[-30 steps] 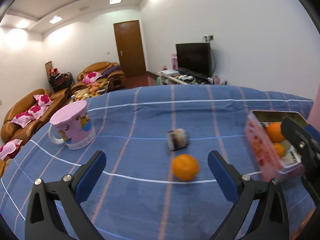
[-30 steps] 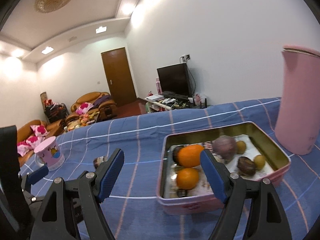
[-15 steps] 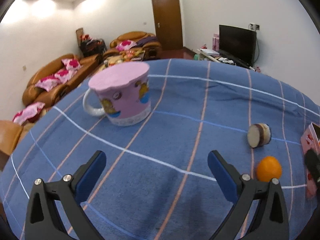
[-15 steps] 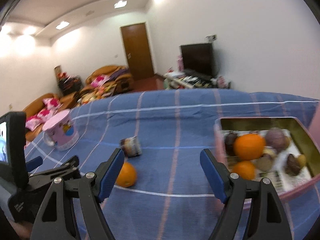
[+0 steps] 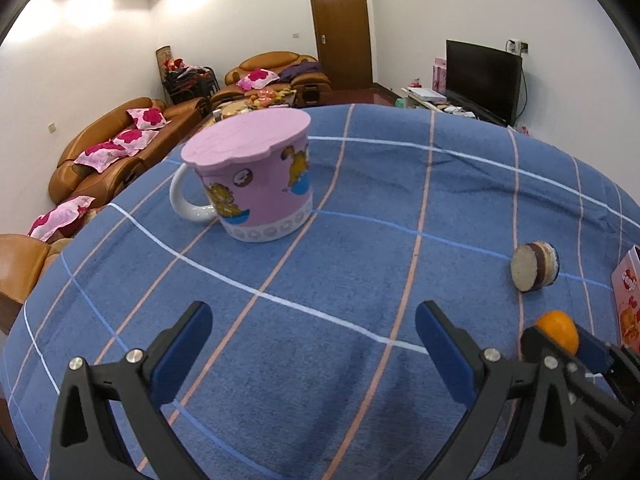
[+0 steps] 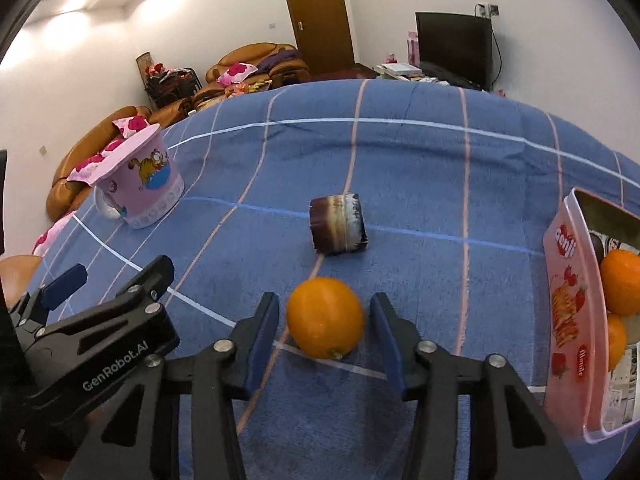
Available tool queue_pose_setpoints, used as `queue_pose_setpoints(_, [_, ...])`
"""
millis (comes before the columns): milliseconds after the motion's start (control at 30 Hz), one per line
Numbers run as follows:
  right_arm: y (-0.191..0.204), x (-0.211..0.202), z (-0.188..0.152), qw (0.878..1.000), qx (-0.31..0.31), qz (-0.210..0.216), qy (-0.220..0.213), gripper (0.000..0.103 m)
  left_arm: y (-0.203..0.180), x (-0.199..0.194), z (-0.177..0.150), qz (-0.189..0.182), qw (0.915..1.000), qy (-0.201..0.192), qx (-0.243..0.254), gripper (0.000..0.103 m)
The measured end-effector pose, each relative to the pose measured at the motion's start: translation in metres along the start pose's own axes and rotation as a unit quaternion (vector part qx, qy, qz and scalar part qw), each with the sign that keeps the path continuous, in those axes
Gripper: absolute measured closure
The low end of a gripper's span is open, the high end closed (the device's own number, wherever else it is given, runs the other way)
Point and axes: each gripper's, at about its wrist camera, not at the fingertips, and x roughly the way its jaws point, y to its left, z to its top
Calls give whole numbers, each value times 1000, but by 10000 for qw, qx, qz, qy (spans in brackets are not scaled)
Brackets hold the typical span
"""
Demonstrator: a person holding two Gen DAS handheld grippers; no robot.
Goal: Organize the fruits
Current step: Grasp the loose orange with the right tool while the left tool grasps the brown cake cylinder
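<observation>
Your right gripper (image 6: 325, 338) points down at the blue checked cloth (image 6: 420, 184) covering the surface; its jaws are closing around the loose orange (image 6: 325, 317), which sits on the cloth between the two blue pads; a sliver of gap shows on each side, so the pads are not yet pressing the fruit; from the left wrist view the same orange (image 5: 558, 330) peeks over the right gripper's black frame at the lower right. Just beyond the orange lies a short dark and white layered cylinder (image 6: 338, 229) on its side, apart from the fruit. To the right stands the pink tin (image 6: 568, 320), its printed wall facing you; inside it, another orange (image 6: 622, 282) rests against that wall with a second below it, partly hidden. Your left gripper (image 5: 312, 350) hovers over bare cloth with its jaws spread wide and nothing between them; ahead of it stands the pink lidded mug (image 5: 252, 184), upright, handle turned to the left, well apart from the fruit and the tin.
</observation>
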Motion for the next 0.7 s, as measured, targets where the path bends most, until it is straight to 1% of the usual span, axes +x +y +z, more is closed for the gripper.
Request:
queue_pose_setpoints(100, [-2,0,0,9999,77,107,15,65,-2,0,-1,-94,9999,32,64,0])
queue_pose_setpoints(233, [-2,-8,-4,9999,76,80,-66,66,-2,-1,-1,-275,9996,-10,69,0])
queue_pose_setpoints(300, [-6,-21,-7,9992,147,102,-370,66,-3,-4,0,-422,9991,-82,69,0])
queue_pose_setpoints(333, [-8,-32,-9,9981,153,61,-597,66,-4,-6,0,-513,9986,-140,67,0])
queue_pose_setpoints(400, [-11,-49,-15,9952,92,-141,-960,66,-8,-12,0,-710,9971,-267,82,0])
queue_pose_setpoints(467, [-13,-62,-20,9918,52,-349,-1225,66,-14,-20,0,-906,9949,-418,127,0])
queue_pose_setpoints(533, [-17,-77,-25,9862,6,-633,-1529,66,-24,-27,1,-1079,9924,-565,199,0])
queue_pose_setpoints(600, [-26,-91,-29,9805,20,-822,-1784,66,-39,-30,4,-1229,9901,-597,329,0])
queue_pose_setpoints(667, [-34,-101,-28,9767,94,-893,-1947,66,-54,-31,8,-1413,9872,-554,485,1])
queue_pose_setpoints(700, [-38,-106,-29,9741,141,-954,-2044,66,-60,-30,10,-1491,9860,-520,532,4])
